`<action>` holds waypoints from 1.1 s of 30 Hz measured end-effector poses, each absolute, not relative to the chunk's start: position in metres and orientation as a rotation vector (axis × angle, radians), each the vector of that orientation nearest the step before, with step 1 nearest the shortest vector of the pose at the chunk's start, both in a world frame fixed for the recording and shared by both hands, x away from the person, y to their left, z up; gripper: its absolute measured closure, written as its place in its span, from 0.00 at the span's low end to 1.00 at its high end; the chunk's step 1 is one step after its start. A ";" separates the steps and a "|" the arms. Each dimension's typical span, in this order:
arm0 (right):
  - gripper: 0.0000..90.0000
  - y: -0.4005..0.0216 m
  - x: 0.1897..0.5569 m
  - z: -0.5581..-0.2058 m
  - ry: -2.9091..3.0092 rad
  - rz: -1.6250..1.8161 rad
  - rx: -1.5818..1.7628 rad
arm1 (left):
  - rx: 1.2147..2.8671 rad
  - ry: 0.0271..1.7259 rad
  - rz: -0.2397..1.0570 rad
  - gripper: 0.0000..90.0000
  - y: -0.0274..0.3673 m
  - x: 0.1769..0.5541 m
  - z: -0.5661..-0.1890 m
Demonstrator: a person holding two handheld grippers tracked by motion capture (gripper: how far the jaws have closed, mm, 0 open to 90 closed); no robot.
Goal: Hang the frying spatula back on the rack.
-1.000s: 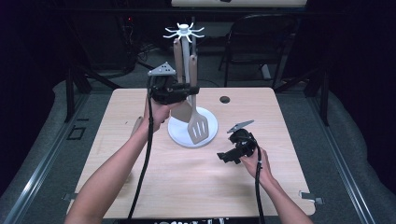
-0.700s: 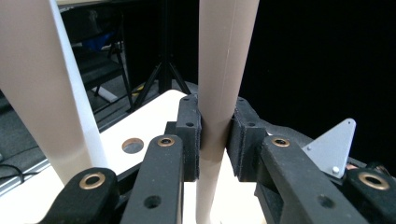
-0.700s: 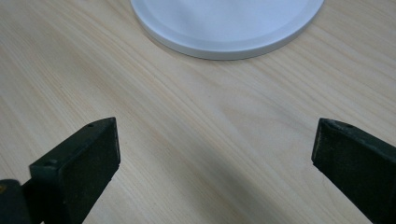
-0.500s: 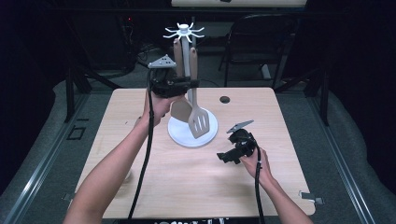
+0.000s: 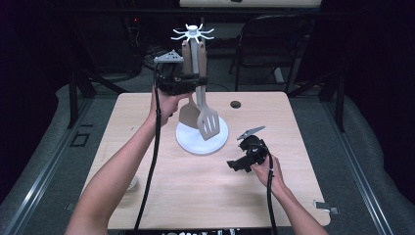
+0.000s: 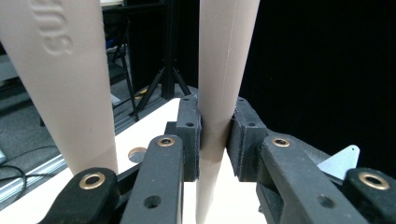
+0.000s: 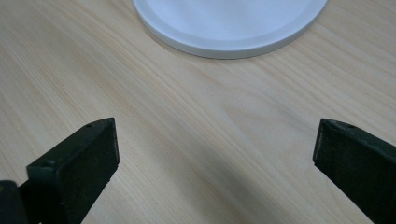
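Note:
A white utensil stand (image 5: 194,33) with hook arms rises from a round white base (image 5: 218,141) at mid-table. My left gripper (image 5: 195,81) is raised beside the stand and shut on the beige handle (image 6: 215,93) of a slotted turner (image 5: 208,123), whose blade hangs above the base. A second beige utensil (image 5: 188,114) hangs just left of it, and its embossed handle (image 6: 65,84) passes close by the jaws. My right gripper (image 5: 239,164) rests on the table right of the base, open with nothing between its fingers (image 7: 217,135). It faces the base rim (image 7: 224,46).
A small dark round hole (image 5: 235,104) sits in the wooden table (image 5: 195,196) behind the stand. A pale small object (image 5: 132,184) lies by the left forearm. A black chair (image 5: 274,44) and stand legs are beyond the far edge.
My left gripper has risen slightly with the slotted turner, so its blade hangs higher over the base. The right gripper has not moved.

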State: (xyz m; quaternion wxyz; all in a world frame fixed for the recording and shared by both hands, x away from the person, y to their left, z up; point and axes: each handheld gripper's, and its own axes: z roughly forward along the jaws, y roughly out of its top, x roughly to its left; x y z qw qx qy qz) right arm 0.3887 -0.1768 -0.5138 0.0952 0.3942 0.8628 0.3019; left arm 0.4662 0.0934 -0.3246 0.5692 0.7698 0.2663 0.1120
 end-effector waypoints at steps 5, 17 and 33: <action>0.00 -0.176 0.389 -0.514 2.563 0.897 1.169 | 1.802 0.632 0.259 0.85 0.092 0.469 -0.325; 0.00 -0.176 0.389 -0.515 2.572 0.879 1.157 | 1.794 0.677 0.311 0.85 0.093 0.476 -0.329; 0.00 -0.175 0.389 -0.516 2.580 0.859 1.139 | 1.762 0.728 0.343 0.84 0.091 0.476 -0.334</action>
